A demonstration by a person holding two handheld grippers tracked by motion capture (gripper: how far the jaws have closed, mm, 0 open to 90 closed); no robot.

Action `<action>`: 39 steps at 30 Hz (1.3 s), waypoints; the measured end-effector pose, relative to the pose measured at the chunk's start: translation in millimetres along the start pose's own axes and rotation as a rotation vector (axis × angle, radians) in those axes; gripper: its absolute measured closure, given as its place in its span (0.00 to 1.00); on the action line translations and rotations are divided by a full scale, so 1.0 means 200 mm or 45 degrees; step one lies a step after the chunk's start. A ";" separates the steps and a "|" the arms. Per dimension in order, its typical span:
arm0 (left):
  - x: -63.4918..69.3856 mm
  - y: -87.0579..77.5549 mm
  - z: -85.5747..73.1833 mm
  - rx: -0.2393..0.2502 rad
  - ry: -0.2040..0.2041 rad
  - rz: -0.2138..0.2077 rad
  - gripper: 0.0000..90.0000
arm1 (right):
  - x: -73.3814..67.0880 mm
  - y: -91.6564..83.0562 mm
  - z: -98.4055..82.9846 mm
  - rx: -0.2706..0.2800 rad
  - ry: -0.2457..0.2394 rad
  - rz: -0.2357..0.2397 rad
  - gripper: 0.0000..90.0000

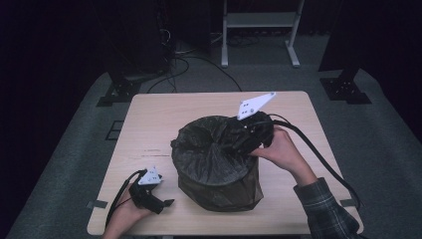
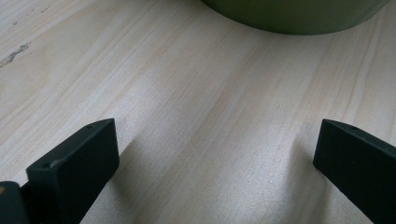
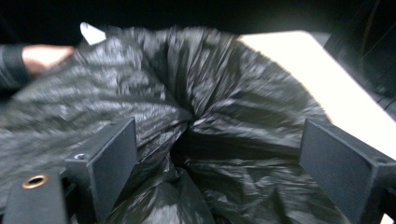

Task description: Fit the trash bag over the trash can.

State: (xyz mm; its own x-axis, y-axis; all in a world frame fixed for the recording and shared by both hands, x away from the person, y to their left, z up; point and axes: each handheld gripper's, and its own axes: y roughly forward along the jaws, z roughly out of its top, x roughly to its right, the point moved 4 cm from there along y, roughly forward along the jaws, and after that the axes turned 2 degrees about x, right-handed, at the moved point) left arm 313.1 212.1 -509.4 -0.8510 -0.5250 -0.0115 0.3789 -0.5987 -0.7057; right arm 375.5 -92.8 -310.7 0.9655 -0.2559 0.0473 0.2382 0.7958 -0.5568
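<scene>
Bag (image 1: 214,149) black, crinkled, draped over bin

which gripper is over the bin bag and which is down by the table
The right gripper hangs over the black bag, jaws open. The left gripper sits low by the table, beside the bin, also open.

The left gripper (image 1: 166,202) lies low by the near edge, jaws wide apart. The right gripper (image 1: 244,144) is held higher, tilted down, jaws spread wide too.
</scene>
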 end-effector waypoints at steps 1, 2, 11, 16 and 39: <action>0.00 0.00 0.00 0.004 0.001 -0.001 0.00 | 0.00 0.02 -0.01 -0.016 -0.003 0.005 0.11; 0.00 0.00 0.00 0.009 0.001 -0.002 0.00 | 0.00 0.04 -0.01 -0.030 -0.006 0.011 0.11; 0.01 0.01 0.00 0.037 0.012 -0.015 0.00 | -0.01 0.16 -0.07 -0.182 -0.022 0.046 0.12; 0.01 0.01 0.00 0.045 0.018 -0.020 0.00 | -0.04 0.20 -0.07 -0.304 -0.060 0.042 0.11; 0.01 0.01 0.00 0.053 0.023 -0.024 0.00 | -0.05 0.11 -0.01 -0.389 -0.046 0.045 0.11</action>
State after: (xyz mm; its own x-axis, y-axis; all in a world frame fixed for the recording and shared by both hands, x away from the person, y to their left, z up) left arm 312.1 209.8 -511.5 -0.8645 -0.5025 -0.0112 0.3770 -0.6334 -0.6758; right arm 370.7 -73.4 -324.5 0.9770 -0.2074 0.0499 0.1674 0.6005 -0.7819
